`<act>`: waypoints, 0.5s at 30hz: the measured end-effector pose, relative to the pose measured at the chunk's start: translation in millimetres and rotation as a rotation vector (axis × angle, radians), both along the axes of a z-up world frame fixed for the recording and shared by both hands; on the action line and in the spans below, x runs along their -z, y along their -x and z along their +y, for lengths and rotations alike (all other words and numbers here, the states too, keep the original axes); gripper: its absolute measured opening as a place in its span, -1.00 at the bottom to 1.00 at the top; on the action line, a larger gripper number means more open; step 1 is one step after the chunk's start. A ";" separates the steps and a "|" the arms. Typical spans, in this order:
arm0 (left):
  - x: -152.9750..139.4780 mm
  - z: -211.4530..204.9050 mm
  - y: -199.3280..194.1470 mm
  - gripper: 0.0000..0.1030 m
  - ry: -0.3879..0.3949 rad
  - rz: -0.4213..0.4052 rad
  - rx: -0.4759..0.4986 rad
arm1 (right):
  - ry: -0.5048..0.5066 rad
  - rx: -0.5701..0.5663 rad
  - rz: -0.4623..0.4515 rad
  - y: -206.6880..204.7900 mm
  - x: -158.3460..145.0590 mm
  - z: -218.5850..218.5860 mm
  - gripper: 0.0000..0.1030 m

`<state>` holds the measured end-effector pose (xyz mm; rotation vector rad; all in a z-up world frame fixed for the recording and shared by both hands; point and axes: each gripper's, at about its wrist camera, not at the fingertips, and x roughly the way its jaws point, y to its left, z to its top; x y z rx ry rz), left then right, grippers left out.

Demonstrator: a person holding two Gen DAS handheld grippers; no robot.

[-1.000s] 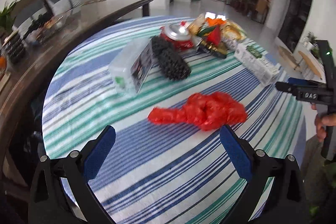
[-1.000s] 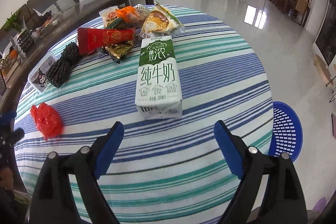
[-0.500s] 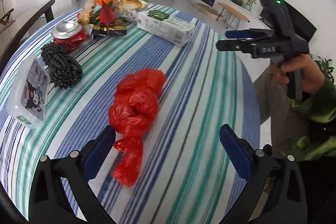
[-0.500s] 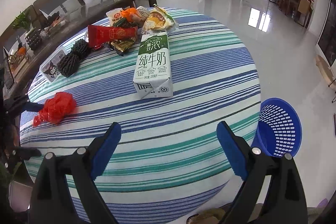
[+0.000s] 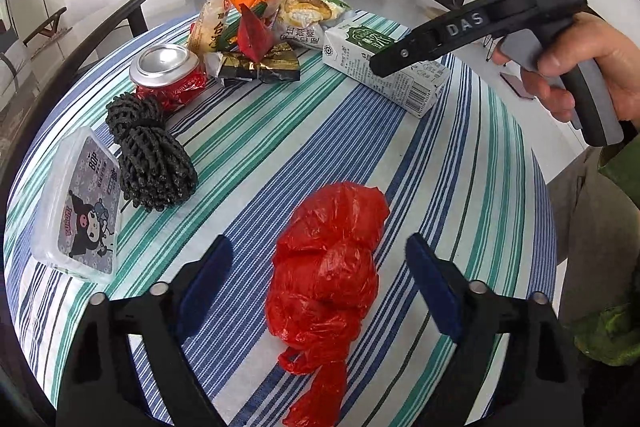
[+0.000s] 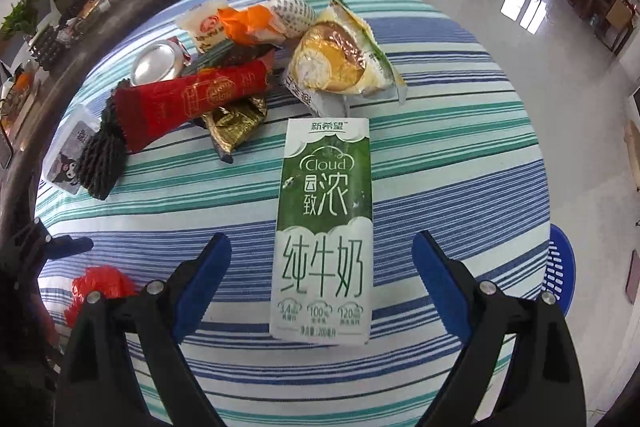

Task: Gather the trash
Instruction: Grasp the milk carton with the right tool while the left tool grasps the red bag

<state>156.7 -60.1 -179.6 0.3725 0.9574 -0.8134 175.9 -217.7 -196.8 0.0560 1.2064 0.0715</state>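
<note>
- Here, the left gripper (image 5: 318, 287) straddles a crumpled red plastic bag (image 5: 326, 283) low in the frame, its long axis running up the gap between the pads; the jaws have just been closing yet stand clear of the plastic.
- The right gripper (image 6: 322, 277) frames a green-and-white milk carton (image 6: 325, 227) lying flat, lengthwise between jaws that have also just been narrowing, untouched.
- A blue slotted basket (image 6: 560, 279) peeks past the striped table (image 6: 460, 163) at right; its contents cannot be seen.
- Each hand looks nearest its own item.
</note>
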 end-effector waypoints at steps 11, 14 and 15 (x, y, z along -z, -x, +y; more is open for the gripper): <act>-35.6 -39.4 -5.6 -0.22 0.112 0.034 -0.043 | -0.126 0.074 -0.099 44.7 -47.2 -46.8 -0.09; -58.2 -80.8 -4.3 -0.22 0.168 0.057 -0.018 | -0.120 0.149 -0.150 71.5 -65.6 -102.0 -0.09; -64.4 -98.9 -3.8 -0.22 0.179 0.062 -0.006 | -0.108 0.179 -0.161 79.6 -70.0 -120.7 -0.09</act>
